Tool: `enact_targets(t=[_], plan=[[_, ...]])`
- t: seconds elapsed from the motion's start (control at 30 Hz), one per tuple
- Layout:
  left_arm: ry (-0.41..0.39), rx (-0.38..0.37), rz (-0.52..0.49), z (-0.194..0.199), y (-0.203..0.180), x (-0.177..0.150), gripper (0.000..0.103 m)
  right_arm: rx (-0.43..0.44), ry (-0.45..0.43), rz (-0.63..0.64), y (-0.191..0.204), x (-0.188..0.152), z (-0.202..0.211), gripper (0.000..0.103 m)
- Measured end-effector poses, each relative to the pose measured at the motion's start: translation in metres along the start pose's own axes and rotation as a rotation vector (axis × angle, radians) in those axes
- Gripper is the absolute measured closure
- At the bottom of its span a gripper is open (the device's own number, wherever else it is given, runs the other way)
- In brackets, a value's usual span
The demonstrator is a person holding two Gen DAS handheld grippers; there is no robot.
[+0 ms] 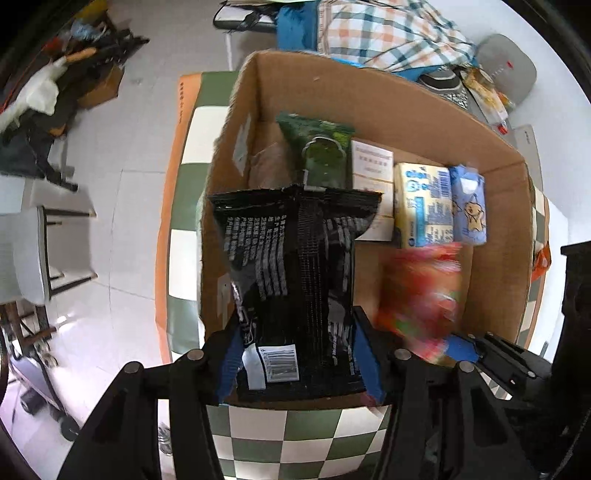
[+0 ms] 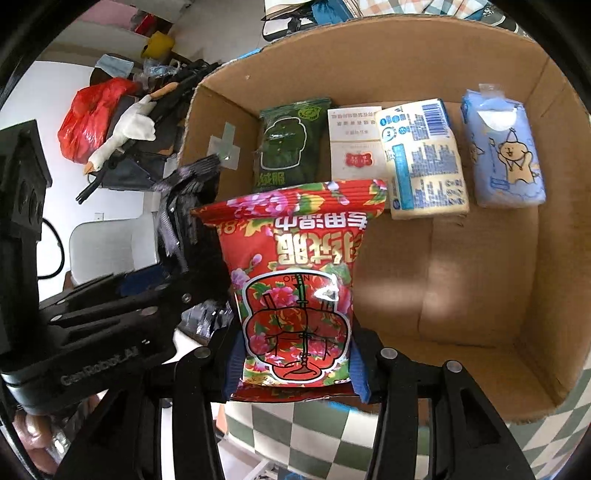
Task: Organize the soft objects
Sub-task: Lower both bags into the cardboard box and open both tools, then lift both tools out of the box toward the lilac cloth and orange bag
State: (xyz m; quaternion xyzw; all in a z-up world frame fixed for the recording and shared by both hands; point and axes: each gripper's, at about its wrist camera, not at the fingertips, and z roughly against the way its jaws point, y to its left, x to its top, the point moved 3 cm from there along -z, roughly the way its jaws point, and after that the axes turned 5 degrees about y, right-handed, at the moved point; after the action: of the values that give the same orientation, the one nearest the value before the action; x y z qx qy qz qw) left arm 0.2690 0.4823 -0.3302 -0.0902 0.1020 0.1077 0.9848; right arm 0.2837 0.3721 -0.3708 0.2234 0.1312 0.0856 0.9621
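My left gripper (image 1: 299, 354) is shut on a black printed packet (image 1: 291, 266), held over the near left part of an open cardboard box (image 1: 369, 74). My right gripper (image 2: 295, 365) is shut on a red floral packet (image 2: 295, 277) over the same box (image 2: 369, 40); in the left wrist view that packet (image 1: 424, 291) is blurred. Along the box's far wall lie a dark green packet (image 2: 288, 147), a white carton (image 2: 354, 144), a yellow tissue pack (image 2: 421, 158) and a blue tissue pack (image 2: 502, 151). The near right of the box floor is bare.
The box stands on a green-and-white checkered cloth (image 1: 295, 435). Behind it lie a plaid cloth (image 1: 388, 33) and a grey pouch (image 1: 506, 66). On the floor to the left are a chair (image 1: 37, 251), a red bag (image 2: 92, 114) and a goose plush (image 2: 129, 125).
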Motion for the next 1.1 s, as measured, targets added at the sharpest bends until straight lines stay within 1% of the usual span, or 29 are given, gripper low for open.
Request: enact_targets(t=[0.03, 0.1, 0.17, 0.2, 0.27, 0.37, 0.4, 0.43, 0.47, 0.63, 0.8, 0.97, 1.1], plan=[[0.006, -0.005, 0.006, -0.001, 0.003, 0.001, 0.051, 0.003, 0.000, -0.002, -0.001, 0.002, -0.003, 0.039], [0.007, -0.013, 0.014, -0.002, 0.007, 0.001, 0.048, -0.007, 0.001, -0.005, -0.001, 0.005, -0.005, 0.028], [-0.003, -0.017, 0.018, 0.001, 0.010, -0.001, 0.034, -0.013, -0.005, -0.005, -0.002, 0.006, -0.006, 0.025], [-0.011, -0.019, 0.019, 0.003, 0.010, -0.002, 0.031, -0.018, -0.005, -0.005, -0.003, 0.006, -0.006, 0.024], [-0.024, -0.020, 0.018, 0.007, 0.010, -0.003, 0.018, -0.025, -0.010, -0.010, -0.005, 0.006, -0.005, 0.024], [-0.048, -0.003, 0.014, 0.013, 0.010, -0.006, 0.012, -0.050, -0.013, -0.011, -0.009, 0.003, 0.000, 0.023], [-0.055, 0.009, 0.014, 0.015, 0.010, -0.007, 0.011, -0.060, -0.013, -0.009, -0.010, 0.001, 0.002, 0.021], [-0.066, 0.024, 0.010, 0.016, 0.010, -0.010, 0.006, -0.071, -0.012, -0.007, -0.011, -0.001, 0.005, 0.016], [-0.075, 0.033, 0.010, 0.018, 0.010, -0.013, 0.004, -0.083, -0.013, -0.007, -0.013, -0.003, 0.006, 0.014], [-0.104, 0.049, 0.026, 0.018, 0.007, -0.023, 0.003, -0.138, -0.035, -0.010, -0.022, -0.013, 0.020, 0.000], [-0.153, 0.088, 0.038, 0.019, 0.002, -0.040, 0.003, -0.271, -0.085, 0.004, -0.032, -0.025, 0.037, 0.000], [-0.201, 0.104, 0.036, 0.026, -0.009, -0.062, 0.003, -0.325, -0.107, 0.005, -0.043, -0.040, 0.052, 0.000], [-0.250, 0.126, 0.021, 0.038, -0.022, -0.079, 0.003, -0.346, -0.137, 0.011, -0.048, -0.056, 0.070, 0.000]])
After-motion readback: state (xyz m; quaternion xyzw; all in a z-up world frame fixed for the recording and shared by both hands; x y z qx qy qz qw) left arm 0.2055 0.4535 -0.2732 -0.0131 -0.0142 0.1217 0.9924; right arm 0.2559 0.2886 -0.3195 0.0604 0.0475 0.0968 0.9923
